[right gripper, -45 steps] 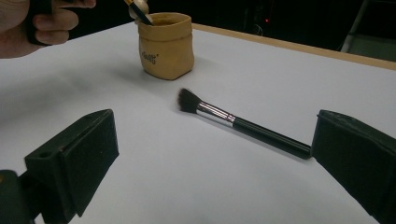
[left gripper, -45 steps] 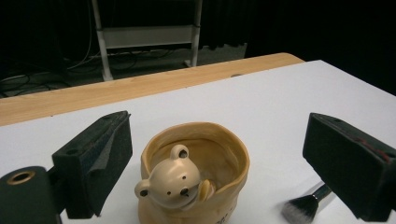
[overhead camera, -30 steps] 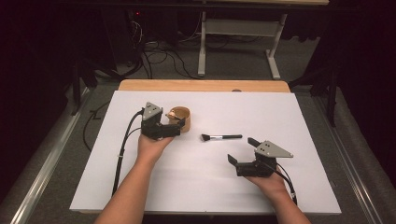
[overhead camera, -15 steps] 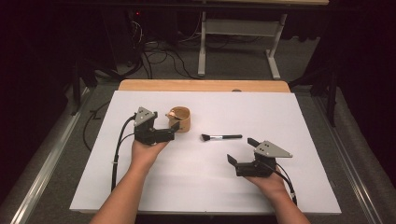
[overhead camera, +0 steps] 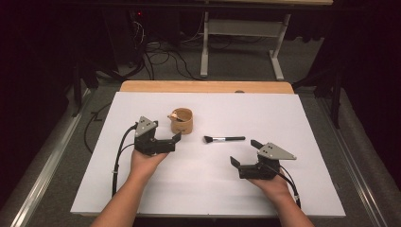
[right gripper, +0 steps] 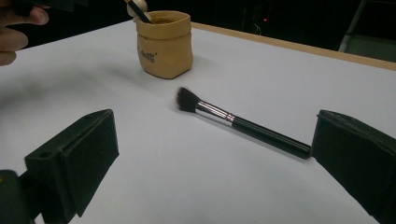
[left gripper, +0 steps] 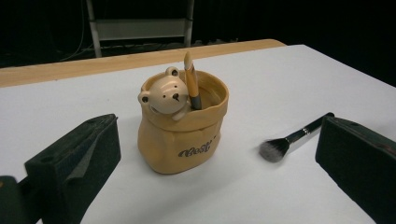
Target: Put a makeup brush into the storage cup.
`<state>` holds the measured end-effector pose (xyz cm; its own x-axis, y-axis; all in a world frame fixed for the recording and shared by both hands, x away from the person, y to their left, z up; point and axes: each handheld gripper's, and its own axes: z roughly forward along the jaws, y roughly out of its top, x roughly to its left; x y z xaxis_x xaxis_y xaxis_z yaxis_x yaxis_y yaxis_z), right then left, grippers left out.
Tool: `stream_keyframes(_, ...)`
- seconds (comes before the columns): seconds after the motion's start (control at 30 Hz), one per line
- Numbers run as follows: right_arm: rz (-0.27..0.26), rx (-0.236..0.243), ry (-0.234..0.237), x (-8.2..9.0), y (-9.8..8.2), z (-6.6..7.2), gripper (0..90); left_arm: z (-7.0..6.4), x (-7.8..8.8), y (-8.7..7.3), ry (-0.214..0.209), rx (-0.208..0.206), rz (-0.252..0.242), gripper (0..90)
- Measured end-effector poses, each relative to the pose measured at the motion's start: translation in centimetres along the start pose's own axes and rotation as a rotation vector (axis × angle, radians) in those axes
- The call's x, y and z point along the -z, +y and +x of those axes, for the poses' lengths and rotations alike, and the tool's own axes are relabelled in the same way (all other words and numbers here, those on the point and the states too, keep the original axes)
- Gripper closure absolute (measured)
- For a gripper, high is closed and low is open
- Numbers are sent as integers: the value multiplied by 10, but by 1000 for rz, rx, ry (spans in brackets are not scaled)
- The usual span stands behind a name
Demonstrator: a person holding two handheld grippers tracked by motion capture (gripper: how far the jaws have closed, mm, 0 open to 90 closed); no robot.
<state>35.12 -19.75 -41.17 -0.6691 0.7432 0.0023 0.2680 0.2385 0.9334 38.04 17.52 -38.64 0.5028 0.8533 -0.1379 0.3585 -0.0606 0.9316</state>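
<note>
A tan sack-shaped pot (overhead camera: 182,121) (left gripper: 184,132) (right gripper: 164,43) with a small bear figure stands on the white table (overhead camera: 302,123); a yellow-handled brush (left gripper: 190,80) leans inside it. A black makeup brush (overhead camera: 224,139) (left gripper: 295,136) (right gripper: 241,124) lies flat to the pot's right, bristles toward the pot. My left gripper (overhead camera: 171,141) (left gripper: 215,158) is open and empty, just left of and nearer than the pot. My right gripper (overhead camera: 245,152) (right gripper: 210,154) is open and empty, a little short of the black brush's handle end.
A wooden strip (overhead camera: 206,86) runs along the table's far edge. Beyond it stand a metal frame's legs (overhead camera: 204,52) and cables on the floor (overhead camera: 161,56). A metal rail (overhead camera: 42,175) runs beside the table's left side.
My left gripper has drawn back from the pot toward the left and nearer side, leaving the yellow-handled brush in it. The right gripper has stayed where it was.
</note>
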Motion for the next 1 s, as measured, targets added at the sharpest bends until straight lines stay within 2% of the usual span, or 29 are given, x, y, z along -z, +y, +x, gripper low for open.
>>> stream_keyframes(0.23, 1, 3, -1, 0, 0, 0, 23, 1, 12, -7, -12, 25, -14, 5)
stream_keyframes(0.3, -1, 2, -3, 0, 0, 0, 24, 1, 16, -9, -7, 11, -11, 5)
stream_keyframes(0.43, -2, 1, -3, 0, 0, 1, 24, 2, 24, -12, -12, 11, -20, 6)
stream_keyframes(0.6, -1, 3, -5, -1, 0, 1, 23, 3, 31, -16, -28, 36, -35, 6)
stream_keyframes(0.7, 1, 3, -6, -1, 0, 0, 23, 1, 36, -16, -35, 28, -31, 6)
stream_keyframes(0.87, 0, 3, -8, 0, 0, 0, 24, -4, 40, -17, -38, -9, -24, 6)
stream_keyframes(1.0, 1, -3, -12, -1, 0, 1, 24, -5, 40, -18, -39, -12, -18, 5)
